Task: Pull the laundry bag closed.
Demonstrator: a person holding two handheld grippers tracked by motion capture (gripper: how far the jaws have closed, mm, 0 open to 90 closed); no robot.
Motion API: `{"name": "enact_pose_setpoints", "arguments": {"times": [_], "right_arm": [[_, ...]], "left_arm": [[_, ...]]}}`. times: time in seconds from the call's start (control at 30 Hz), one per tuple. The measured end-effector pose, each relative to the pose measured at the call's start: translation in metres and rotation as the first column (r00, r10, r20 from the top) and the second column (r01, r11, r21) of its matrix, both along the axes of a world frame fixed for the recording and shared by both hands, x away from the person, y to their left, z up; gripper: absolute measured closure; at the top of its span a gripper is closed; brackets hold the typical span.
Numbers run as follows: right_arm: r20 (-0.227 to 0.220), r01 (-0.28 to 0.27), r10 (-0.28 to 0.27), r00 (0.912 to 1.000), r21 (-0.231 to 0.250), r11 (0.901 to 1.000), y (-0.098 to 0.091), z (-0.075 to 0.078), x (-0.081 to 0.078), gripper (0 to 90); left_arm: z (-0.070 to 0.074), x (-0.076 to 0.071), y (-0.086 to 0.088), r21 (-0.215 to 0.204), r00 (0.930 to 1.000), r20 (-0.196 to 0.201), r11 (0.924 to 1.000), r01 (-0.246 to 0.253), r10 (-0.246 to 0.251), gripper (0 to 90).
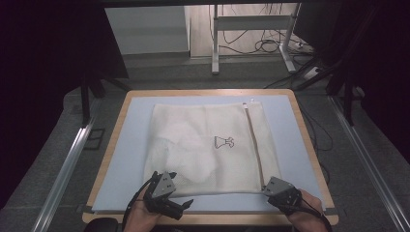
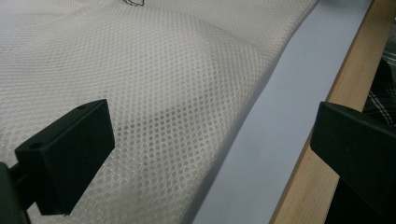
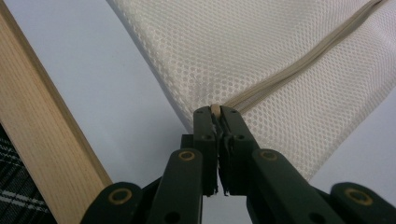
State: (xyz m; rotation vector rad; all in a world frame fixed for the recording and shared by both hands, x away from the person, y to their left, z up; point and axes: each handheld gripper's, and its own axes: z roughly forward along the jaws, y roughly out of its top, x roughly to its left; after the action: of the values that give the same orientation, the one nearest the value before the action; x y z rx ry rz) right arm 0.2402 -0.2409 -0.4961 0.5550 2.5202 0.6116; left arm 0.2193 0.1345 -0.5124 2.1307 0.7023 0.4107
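I have a white mesh laundry bag (image 1: 208, 147) lying flat on the pale blue mat (image 1: 123, 145) that covers the wooden table (image 1: 309, 145), with its zipper (image 1: 254, 145) running from the far edge down toward the near right corner and a small printed mark (image 1: 225, 141) near the middle. My right gripper (image 3: 216, 111) sits at the near right corner of the bag, its jaws pressed together on the near end of the zipper, a sliver of the beige tape showing between the tips. My left gripper (image 1: 162, 186) is at the near left part of the bag, by its near edge. In the left gripper view its jaws stand wide apart, one over the mesh and the other over the table's wooden rim, with nothing pinched between them.
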Motion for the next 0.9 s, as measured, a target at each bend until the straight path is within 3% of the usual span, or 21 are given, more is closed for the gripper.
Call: {"name": "enact_pose_setpoints", "arguments": {"times": [0.27,0.53,0.9], "right_arm": [[-0.003,-0.013,0.013,0.9999,-0.025,0.9996,0.005,-0.006,0.002,78.2],[0.030,-0.022,0.023,0.9993,-0.036,0.9991,0.007,-0.002,-0.001,84.6],[0.016,-0.013,0.014,0.9998,-0.027,0.9995,0.002,0.001,-0.001,85.5]], "left_arm": [[0.000,0.001,-0.001,0.004,1.0000,-0.004,1.0000,-0.001,0.001,0.0],[-0.001,0.001,-0.002,0.004,1.0000,-0.009,1.0000,0.001,-0.001,0.0],[0.001,0.017,-0.030,0.009,0.9959,-0.089,0.9998,0.020,-0.020,0.0]]}}
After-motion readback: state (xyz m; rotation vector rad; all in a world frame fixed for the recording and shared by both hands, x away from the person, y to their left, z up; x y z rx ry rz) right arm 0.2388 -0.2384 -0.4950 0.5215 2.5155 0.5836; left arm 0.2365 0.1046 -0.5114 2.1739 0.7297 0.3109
